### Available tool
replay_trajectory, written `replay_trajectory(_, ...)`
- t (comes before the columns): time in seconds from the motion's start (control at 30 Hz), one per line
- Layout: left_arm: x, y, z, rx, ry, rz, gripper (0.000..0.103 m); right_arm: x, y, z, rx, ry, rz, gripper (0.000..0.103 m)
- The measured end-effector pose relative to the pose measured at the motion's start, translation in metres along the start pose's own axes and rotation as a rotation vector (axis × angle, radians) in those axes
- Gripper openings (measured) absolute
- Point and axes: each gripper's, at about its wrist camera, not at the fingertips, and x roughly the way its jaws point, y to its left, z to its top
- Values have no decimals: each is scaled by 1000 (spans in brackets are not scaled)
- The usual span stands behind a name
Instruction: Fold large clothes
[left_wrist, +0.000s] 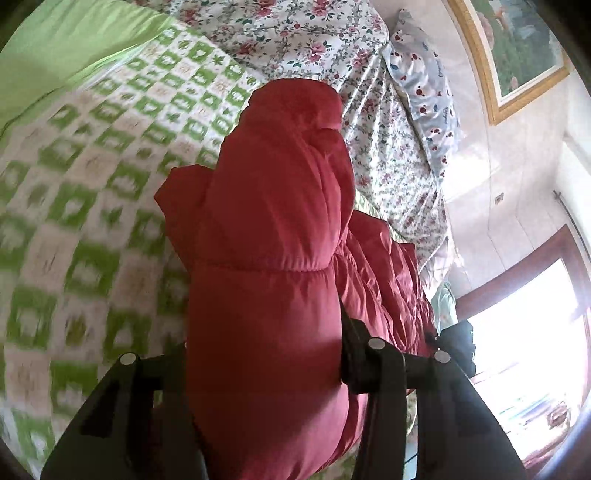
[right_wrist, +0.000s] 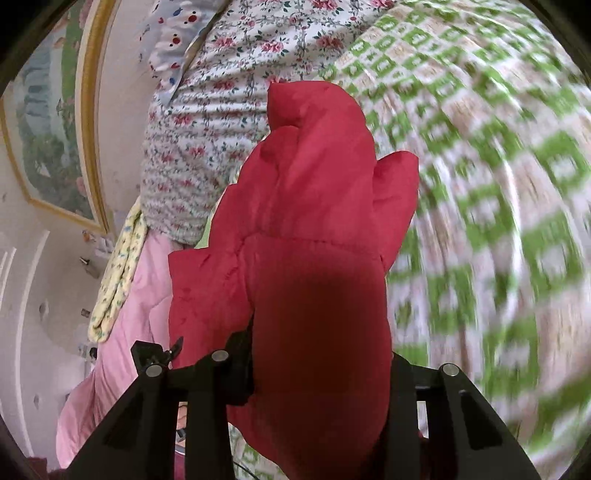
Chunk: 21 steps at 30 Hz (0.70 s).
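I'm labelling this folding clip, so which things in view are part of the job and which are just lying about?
Part of the job:
red puffer jacket
left tool, clamped on it
right tool, clamped on it

Just lying about:
green checked blanket
floral sheet
spotted pillow
pink quilt
framed picture

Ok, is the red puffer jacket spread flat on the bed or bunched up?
Bunched up: the red puffer jacket bulges in thick folds between the left gripper and right gripper, above the bedspread.
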Motion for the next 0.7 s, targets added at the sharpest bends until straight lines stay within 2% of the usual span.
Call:
replay_trajectory(0.13,-9,6,-16,5,2,3,44,-7,1,-18,-16,0,-5,39)
replay_trajectory(0.3,-8,15,-20,-8,5,8,44,-7,-6,-26,12,-16,-2,39)
replay_trajectory(0.5,1,28,-26,-23,-5,65,45,-3,-26,-32,47,-31,-39,46)
replay_trajectory(0.7,8,29,-29,4,-26,143,50,0,-37,-35,68,-59,-60,50)
